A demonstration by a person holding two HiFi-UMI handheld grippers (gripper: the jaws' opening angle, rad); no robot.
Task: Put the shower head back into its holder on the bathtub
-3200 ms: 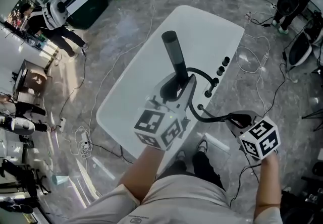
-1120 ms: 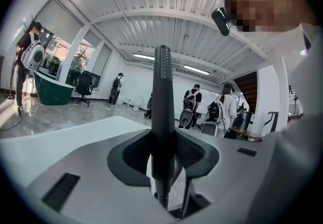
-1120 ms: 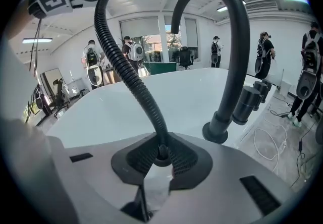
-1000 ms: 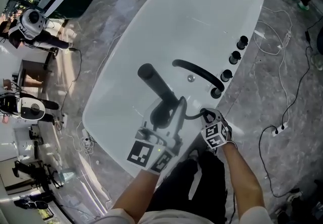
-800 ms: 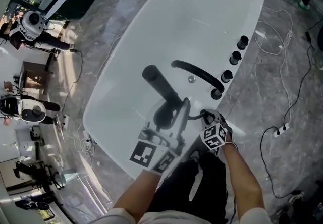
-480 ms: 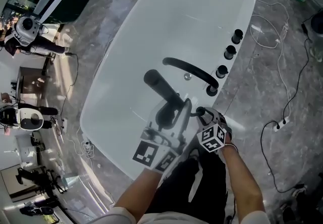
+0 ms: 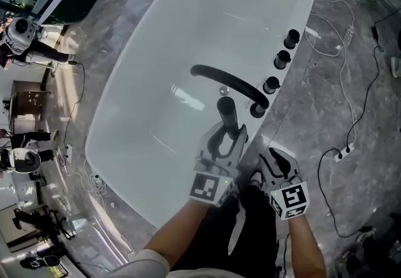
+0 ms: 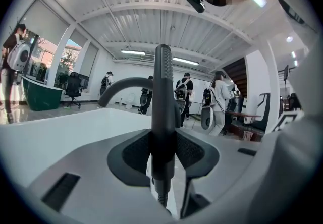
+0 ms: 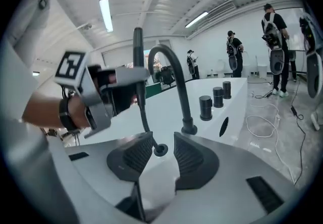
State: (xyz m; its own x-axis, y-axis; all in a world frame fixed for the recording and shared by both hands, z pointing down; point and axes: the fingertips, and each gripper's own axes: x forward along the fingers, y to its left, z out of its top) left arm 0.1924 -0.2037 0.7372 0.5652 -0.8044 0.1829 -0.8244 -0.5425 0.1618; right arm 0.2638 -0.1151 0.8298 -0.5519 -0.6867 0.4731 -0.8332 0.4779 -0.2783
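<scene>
My left gripper (image 7: 227, 137) is shut on the handle of the black shower head (image 7: 226, 113), which stands nearly upright over the white bathtub (image 7: 188, 39) near its right rim. In the left gripper view the shower head (image 8: 162, 92) rises between the pads. From the right gripper view I see the shower head (image 9: 137, 51) and its hose running down into the round black holder (image 9: 160, 150) on the rim. My right gripper (image 7: 269, 158) is beside the rim; its jaws have just been opening and stand open, with nothing between them.
The curved black faucet spout (image 7: 225, 79) and three black knobs (image 7: 282, 57) stand along the rim just beyond the holder. Cables (image 7: 341, 32) lie on the grey floor at the right. People and equipment (image 7: 19, 39) are at the far left.
The left gripper carried the shower head right toward the rim and lower, turning it more upright. The right gripper let go of the hose, opened and drew back toward me.
</scene>
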